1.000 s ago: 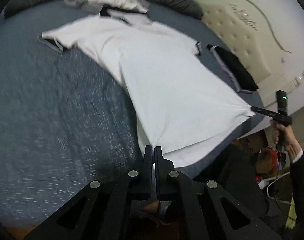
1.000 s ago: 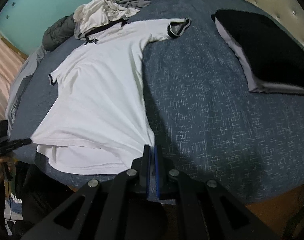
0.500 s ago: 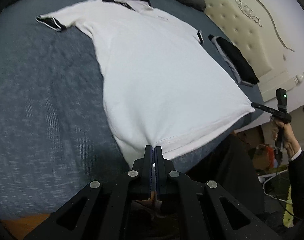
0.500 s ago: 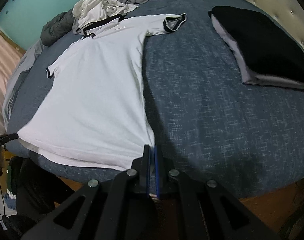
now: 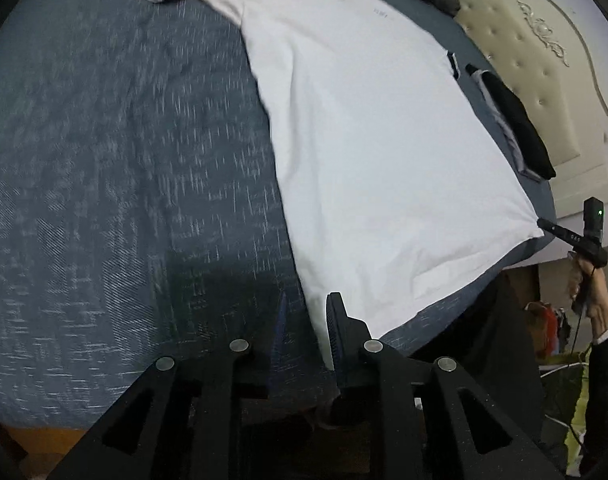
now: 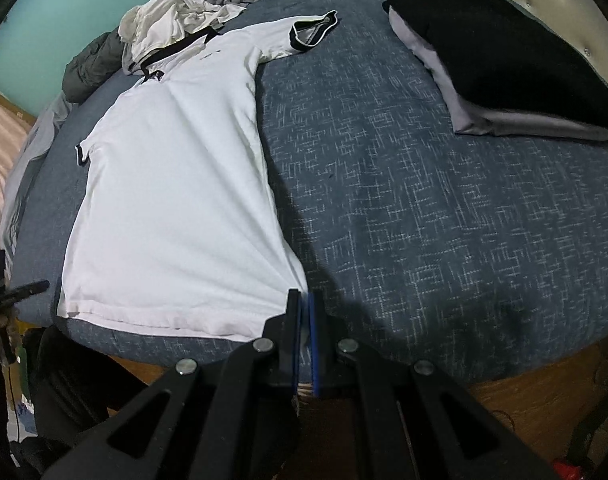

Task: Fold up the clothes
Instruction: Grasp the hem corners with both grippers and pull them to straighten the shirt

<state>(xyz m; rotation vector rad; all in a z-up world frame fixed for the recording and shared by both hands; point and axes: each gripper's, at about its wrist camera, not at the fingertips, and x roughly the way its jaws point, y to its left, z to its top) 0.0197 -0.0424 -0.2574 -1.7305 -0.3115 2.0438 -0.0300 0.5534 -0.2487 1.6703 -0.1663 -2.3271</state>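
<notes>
**Inspector:** The white shirt (image 6: 176, 200) lies flat on the bed (image 6: 424, 220). The left gripper (image 5: 304, 312) is opening off its hem corner; the right gripper (image 6: 302, 312) is clamped on the other.

**Onlooker:** Risk?

**Inspector:** A one-sided pull could skew the hem.

Blue bed (image 6: 444, 220); on it a white shirt (image 6: 172, 200) spread flat, folded dark clothes (image 6: 500, 64), a rumpled heap (image 6: 172, 20).

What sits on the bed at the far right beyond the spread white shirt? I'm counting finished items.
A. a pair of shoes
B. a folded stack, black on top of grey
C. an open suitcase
B: the folded stack shows black fabric lying over grey layers, apart from the white shirt.
</notes>
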